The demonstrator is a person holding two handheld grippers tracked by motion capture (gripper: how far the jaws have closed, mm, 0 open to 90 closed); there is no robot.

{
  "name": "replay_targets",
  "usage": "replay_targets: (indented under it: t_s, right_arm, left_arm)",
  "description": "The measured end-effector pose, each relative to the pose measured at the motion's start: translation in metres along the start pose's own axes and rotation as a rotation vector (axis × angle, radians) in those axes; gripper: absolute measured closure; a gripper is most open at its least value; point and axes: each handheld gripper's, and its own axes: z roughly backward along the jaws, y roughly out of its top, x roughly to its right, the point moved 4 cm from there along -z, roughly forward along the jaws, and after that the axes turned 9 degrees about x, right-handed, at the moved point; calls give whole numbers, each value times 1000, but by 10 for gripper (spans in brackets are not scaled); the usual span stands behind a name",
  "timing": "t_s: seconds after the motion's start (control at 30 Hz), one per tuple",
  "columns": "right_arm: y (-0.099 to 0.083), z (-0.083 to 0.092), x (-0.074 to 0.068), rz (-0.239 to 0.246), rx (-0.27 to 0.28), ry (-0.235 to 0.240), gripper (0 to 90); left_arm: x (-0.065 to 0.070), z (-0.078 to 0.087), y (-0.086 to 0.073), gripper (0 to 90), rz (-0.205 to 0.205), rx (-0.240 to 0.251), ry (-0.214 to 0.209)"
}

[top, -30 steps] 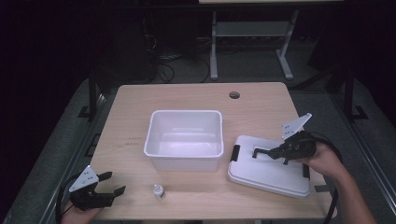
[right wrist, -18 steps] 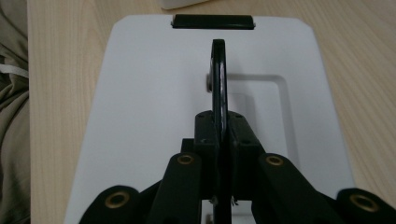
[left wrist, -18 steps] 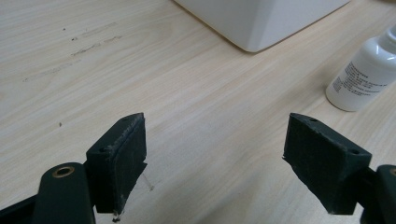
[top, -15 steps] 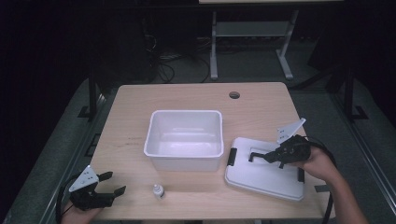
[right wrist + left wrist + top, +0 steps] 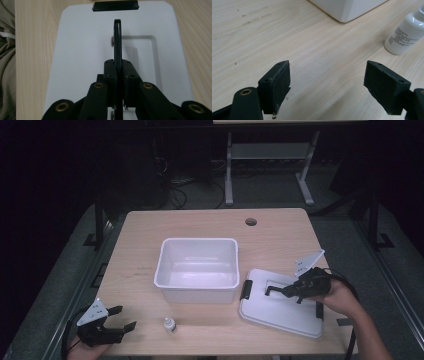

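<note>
A white lid (image 5: 280,312) lies flat on the table's right side, beside the open white bin (image 5: 197,292). My right gripper (image 5: 287,291) is shut on the lid's thin black handle (image 5: 272,290), which stands on edge between the pads (image 5: 117,37) over the lid (image 5: 82,50). A black latch (image 5: 115,5) sits on the lid's far edge. At the near left corner my left gripper (image 5: 122,317) rests open with nothing between its jaws (image 5: 327,85). A small white bottle (image 5: 169,324) stands just to its right (image 5: 405,32).
The bin is empty and stands mid-table; its corner (image 5: 347,10) shows ahead of the left gripper. A round cable hole (image 5: 251,221) sits near the table's far edge. Bare wood lies left of the bin. A second latch (image 5: 246,290) faces the bin.
My right gripper has shifted a little toward the near edge with the handle in it, and the lid has slid slightly with it. The left gripper has stayed put.
</note>
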Motion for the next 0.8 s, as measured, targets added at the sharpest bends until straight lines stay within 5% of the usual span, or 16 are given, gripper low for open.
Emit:
replay_targets:
  t_s: [0.8]
  right_arm:
    - [4, 13, -19, -26, 96, 15, 699]
  left_arm:
    - [17, -5, 8, 210, -40, -28, -49]
